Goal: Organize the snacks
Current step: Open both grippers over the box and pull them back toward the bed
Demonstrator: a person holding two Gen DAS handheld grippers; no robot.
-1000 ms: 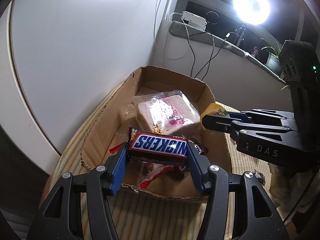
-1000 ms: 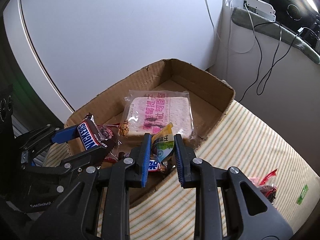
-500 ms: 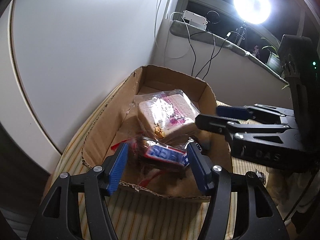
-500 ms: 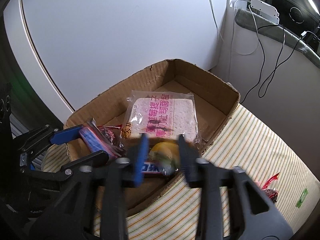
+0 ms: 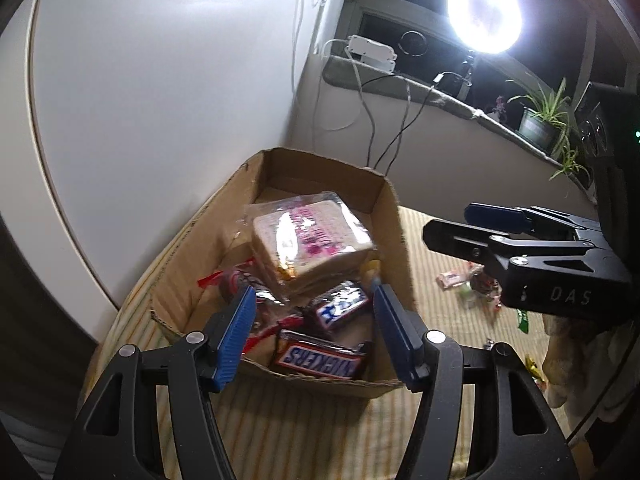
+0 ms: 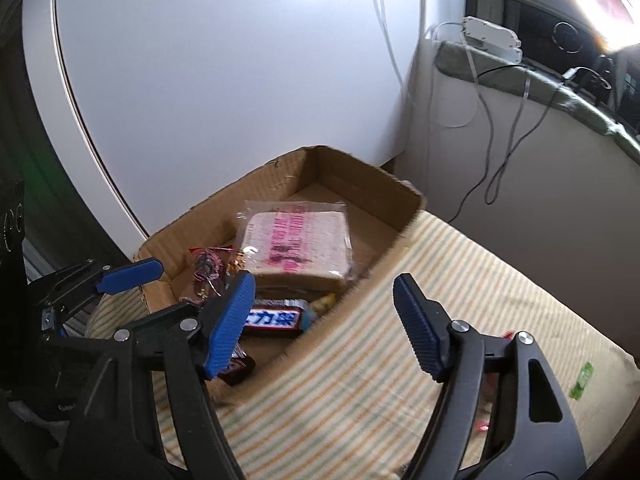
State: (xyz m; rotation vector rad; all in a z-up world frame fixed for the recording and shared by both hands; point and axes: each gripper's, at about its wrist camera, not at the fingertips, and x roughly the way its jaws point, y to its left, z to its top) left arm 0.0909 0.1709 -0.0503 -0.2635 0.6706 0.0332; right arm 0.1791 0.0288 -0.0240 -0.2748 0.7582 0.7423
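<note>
A cardboard box (image 5: 192, 264) (image 6: 360, 184) on striped cloth holds a wrapped sandwich (image 5: 308, 240) (image 6: 296, 240). A Snickers bar (image 5: 320, 360) lies at its near end, behind it a second bar with a blue label (image 5: 340, 310) (image 6: 272, 319). A small yellow pouch (image 6: 324, 303) (image 5: 370, 270) lies by the right wall. My left gripper (image 5: 314, 320) hangs open over the near end, pads clear of the Snickers. My right gripper (image 6: 324, 312) (image 5: 448, 222) is above the box's right rim, jaws opening, nothing between them.
Red-wrapped sweets (image 5: 228, 280) (image 6: 206, 264) lie in the box's left part. Loose snacks (image 5: 472, 284) and a green wrapper (image 6: 582, 380) are scattered on the cloth right of the box. A white wall stands behind the box. A ledge with cables and a bright lamp (image 5: 484, 12) is at the back right.
The left gripper let go of the Snickers, which dropped into the box's near end. The right gripper opened, the yellow pouch fell into the box, and that gripper drew back and rose.
</note>
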